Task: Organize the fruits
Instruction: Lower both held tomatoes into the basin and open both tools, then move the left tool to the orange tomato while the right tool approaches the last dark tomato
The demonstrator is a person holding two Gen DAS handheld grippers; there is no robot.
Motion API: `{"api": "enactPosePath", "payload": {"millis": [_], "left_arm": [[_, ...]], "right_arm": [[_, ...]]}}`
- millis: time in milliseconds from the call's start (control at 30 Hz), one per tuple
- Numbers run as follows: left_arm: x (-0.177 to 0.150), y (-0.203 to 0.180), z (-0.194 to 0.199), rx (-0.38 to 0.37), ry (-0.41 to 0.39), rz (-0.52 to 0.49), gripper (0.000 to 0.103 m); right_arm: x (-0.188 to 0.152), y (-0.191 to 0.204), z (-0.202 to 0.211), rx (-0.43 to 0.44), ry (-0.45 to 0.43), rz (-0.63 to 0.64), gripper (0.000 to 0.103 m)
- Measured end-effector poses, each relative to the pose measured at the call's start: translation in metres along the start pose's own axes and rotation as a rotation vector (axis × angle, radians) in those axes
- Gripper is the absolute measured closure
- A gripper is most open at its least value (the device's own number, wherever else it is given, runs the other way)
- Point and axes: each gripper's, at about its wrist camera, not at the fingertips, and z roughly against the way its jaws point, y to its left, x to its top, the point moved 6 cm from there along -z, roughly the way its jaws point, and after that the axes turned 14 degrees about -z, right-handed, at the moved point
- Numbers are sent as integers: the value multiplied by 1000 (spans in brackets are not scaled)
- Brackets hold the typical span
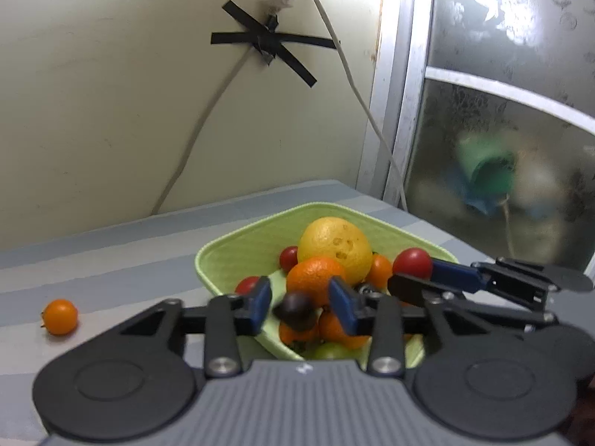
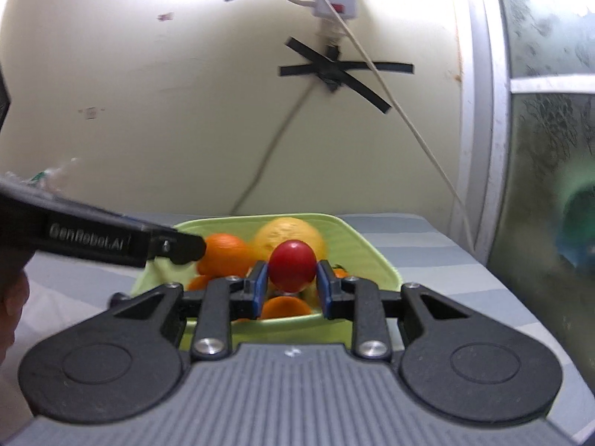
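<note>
Fruit is the business at hand: the right tool [image 2: 290, 290] has a red cherry tomato [image 2: 292, 265] pinched between its blue pads [image 2: 260, 286], held just above the near rim of the green bowl [image 2: 375, 260]; that tomato looks light, smooth and thin-skinned, so it would likely slip or split under a hard squeeze; the widest part of its round body, where the pads sit, seems the sound place to hold it. The left tool [image 1: 299, 306] stands narrowly parted over the same bowl, a small dark fruit [image 1: 296, 310] in the gap; whether its pads press on it cannot be told, since it looks to be dropping free. Inside the bowl sit a large yellow citrus [image 1: 334, 245], an orange mandarin [image 1: 315, 278] and more small tomatoes, heaped and probably prone to rolling. Left of the bowl, well apart on the striped tabletop [image 1: 111, 260], one orange cherry tomato [image 1: 60, 316] lies alone. Both tools crowd the bowl at once; each one's fingers stand in the other's way; white cables [image 1: 349, 74] hang on the wall behind the bowl.
</note>
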Motion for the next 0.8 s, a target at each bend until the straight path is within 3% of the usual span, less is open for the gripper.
{"api": "enactPosePath", "payload": {"millis": [100, 300, 433, 567, 700, 800], "left_arm": [[-4, -5, -3, -6, 8, -18, 57], [-3, 12, 27, 14, -42, 36, 57], [-20, 54, 63, 111, -62, 130, 56], [-57, 100, 94, 230, -29, 231, 56], [-92, 131, 109, 303, 20, 299, 56], [-102, 148, 111, 303, 26, 332, 54]], "right_arm": [[3, -7, 2, -1, -26, -49, 60], [5, -11, 14, -16, -94, -78, 60], [8, -7, 29, 1, -152, -90, 61], [1, 6, 47, 56, -178, -122, 61], [-11, 42, 56, 181, -136, -91, 61], [-32, 81, 51, 289, -12, -16, 62]]}}
